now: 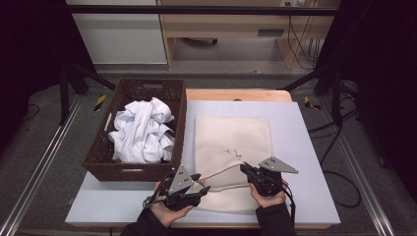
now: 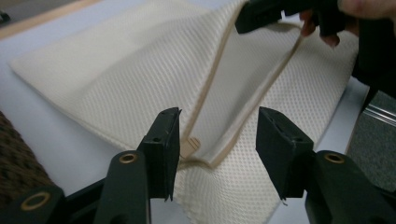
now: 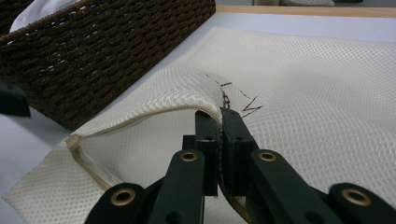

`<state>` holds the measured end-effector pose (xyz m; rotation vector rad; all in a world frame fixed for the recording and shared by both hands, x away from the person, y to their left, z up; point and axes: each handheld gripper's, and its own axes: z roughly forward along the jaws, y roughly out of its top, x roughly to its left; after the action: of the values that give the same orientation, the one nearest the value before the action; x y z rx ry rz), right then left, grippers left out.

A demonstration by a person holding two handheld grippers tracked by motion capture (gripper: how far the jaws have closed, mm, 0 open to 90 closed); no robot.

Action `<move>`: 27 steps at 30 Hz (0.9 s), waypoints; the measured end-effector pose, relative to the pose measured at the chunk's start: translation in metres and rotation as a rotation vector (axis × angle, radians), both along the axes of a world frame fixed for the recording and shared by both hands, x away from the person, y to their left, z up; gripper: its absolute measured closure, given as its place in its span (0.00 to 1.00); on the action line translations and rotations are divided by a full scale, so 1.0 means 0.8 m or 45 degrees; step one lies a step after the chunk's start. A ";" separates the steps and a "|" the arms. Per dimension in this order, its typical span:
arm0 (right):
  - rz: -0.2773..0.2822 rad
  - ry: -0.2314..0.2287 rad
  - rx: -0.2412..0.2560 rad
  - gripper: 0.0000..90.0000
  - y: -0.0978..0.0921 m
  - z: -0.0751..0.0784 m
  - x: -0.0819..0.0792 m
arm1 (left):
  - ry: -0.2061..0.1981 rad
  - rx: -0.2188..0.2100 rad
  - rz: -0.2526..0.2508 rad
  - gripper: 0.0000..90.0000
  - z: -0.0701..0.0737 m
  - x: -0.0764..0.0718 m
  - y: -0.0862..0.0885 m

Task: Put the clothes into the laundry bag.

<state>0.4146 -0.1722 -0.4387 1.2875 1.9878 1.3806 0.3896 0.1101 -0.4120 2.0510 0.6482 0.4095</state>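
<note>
A cream mesh bag (image 1: 231, 142) lies flat on the pale table (image 1: 305, 147), just right of a brown wicker basket (image 1: 103, 164) that holds crumpled white cloth (image 1: 142, 130). Its near edge, towards the person, is the open mouth, trimmed with a tan band; the upper layer there is lifted off the lower one so that a gap shows between them. A small dark scribbled mark sits on the fabric near the middle. The right gripper (image 3: 220, 122) has its jaws pressed together on that upper layer, pinching the trimmed edge and holding it raised in an arch above the rest of the bag. The left gripper (image 2: 218, 140) stands with its jaws spread wide, one on each side of the corner where the mouth's two trimmed edges meet; the fabric lies between the jaws, and whether either jaw touches it cannot be told. In the high view the two grippers sit at the bag's near edge, close together, each held in a hand.
</note>
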 end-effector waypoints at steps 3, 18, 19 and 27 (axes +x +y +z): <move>0.000 0.002 -0.001 0.97 0.000 0.000 0.000 | -0.024 -0.001 0.014 0.50 0.015 0.004 0.008; 0.000 -0.004 0.005 0.97 -0.002 0.001 -0.001 | -0.109 0.009 0.143 0.42 0.080 0.064 0.075; -0.002 -0.002 0.005 0.97 -0.002 0.001 0.000 | -0.110 0.016 0.153 0.42 0.082 0.071 0.081; 0.002 -0.002 0.005 0.97 -0.003 0.000 0.000 | -0.135 0.045 0.276 0.37 0.095 0.113 0.122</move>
<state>0.4147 -0.1745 -0.4386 1.2864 1.9866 1.3861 0.4802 0.2076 -0.3356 1.9834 0.8066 0.6549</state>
